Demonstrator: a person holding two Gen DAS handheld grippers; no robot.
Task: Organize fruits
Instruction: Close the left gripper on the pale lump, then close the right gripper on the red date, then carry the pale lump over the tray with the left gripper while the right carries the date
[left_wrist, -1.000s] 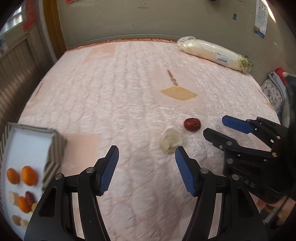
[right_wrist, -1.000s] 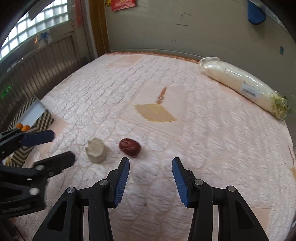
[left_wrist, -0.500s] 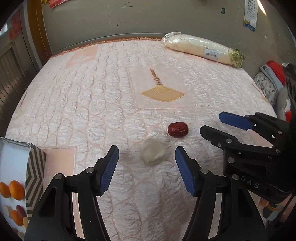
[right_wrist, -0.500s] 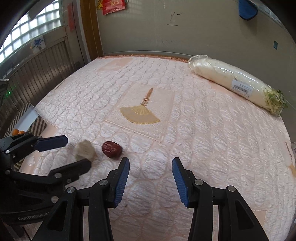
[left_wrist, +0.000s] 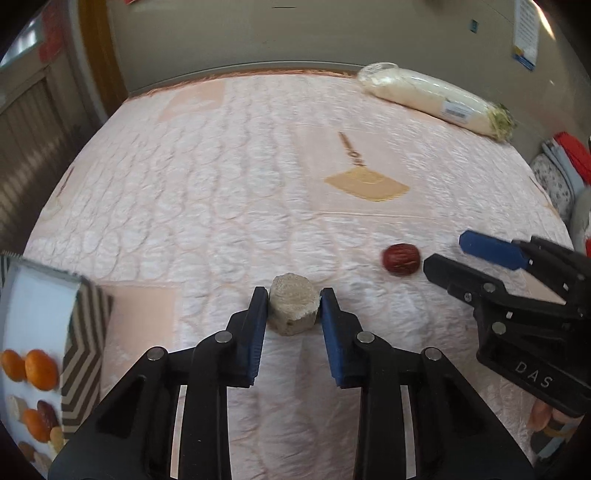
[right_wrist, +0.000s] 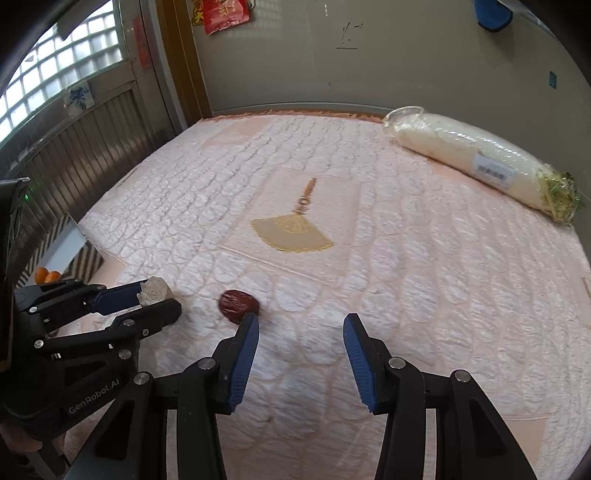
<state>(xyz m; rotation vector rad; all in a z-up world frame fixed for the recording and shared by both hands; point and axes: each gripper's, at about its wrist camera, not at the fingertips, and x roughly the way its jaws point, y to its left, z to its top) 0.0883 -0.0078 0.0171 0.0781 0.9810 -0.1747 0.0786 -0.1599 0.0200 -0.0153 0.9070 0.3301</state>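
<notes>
Black tongs (left_wrist: 293, 306), blue pads (right_wrist: 242, 356), silver screws.

Each wrist camera looked forward along its blue-padded fingers (left_wrist: 258, 325), close above the pink quilted bed (left_wrist: 221, 192). Both views shared the dark red date (right_wrist: 238, 304) and the plastic-wrapped white radish (left_wrist: 436, 99).

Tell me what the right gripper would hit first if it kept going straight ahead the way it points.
Probably only the quilted bedspread; the right gripper is open, and the red date sits just left of its line. Depth is unclear.
</notes>
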